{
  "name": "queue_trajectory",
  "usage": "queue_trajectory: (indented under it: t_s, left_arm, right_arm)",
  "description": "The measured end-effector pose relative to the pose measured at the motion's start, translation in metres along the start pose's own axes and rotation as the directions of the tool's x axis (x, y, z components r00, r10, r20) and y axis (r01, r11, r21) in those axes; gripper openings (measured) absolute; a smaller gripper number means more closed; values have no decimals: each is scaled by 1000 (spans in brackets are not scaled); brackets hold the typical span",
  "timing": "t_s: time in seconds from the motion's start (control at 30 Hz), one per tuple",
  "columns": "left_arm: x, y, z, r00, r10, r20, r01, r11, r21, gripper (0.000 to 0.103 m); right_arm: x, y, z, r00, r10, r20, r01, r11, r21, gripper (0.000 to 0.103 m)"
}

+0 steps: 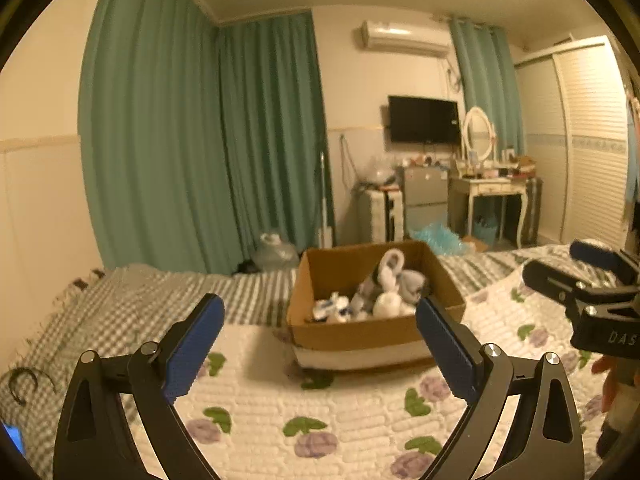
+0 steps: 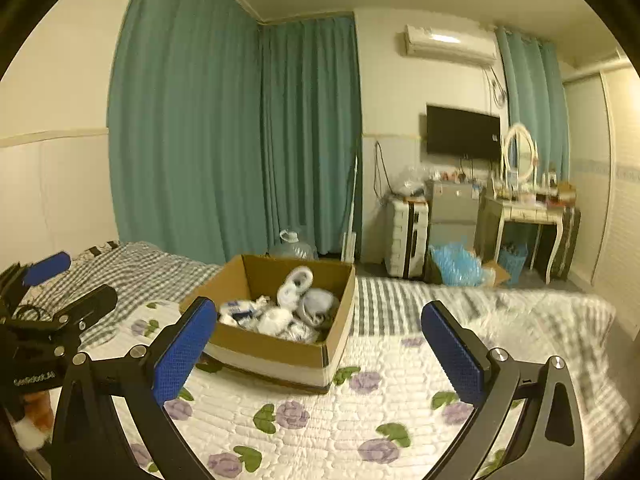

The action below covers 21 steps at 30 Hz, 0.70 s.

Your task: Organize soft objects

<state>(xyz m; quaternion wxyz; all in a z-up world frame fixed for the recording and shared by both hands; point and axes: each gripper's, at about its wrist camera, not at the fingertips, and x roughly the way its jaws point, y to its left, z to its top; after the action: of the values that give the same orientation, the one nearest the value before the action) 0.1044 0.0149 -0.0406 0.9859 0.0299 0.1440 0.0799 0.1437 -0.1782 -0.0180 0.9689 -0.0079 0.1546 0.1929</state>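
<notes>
Open cardboard box [image 1: 362, 334] on bed, white and grey rolled socks [image 1: 386, 292] heaped inside

The left gripper [image 1: 320, 344] hangs above the floral quilt [image 1: 328, 412] with its 2 blue-padded fingers [image 1: 196, 344] spread wide and nothing between them. Just beyond it the cardboard box [image 1: 372, 334] sits on the quilt, holding a heap of white and grey soft objects [image 1: 380, 292]. Right of the box, the right gripper [image 1: 588, 272] reaches in from the frame edge, its fingers parted. Left of the box lies a grey checked blanket [image 1: 120, 312]. Behind the box hang green curtains [image 1: 200, 140]; behind and right of it stand a wall television [image 1: 424, 119] and a dressing table [image 1: 494, 188].
</notes>
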Motion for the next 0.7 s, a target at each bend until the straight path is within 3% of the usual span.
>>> queue_trajectory:
  t_s: [0.23, 0.7]
  left_arm:
    - [5, 4, -7, 1000, 3, -30, -3, 1000, -19, 98]
    - [1, 6, -13, 998, -19, -56, 17, 999, -36, 98]
  right_arm:
    - [22, -3, -19, 997, -26, -68, 25, 1000, -18, 103]
    - [15, -3, -14, 999, -21, -50, 21, 1000, 10, 103]
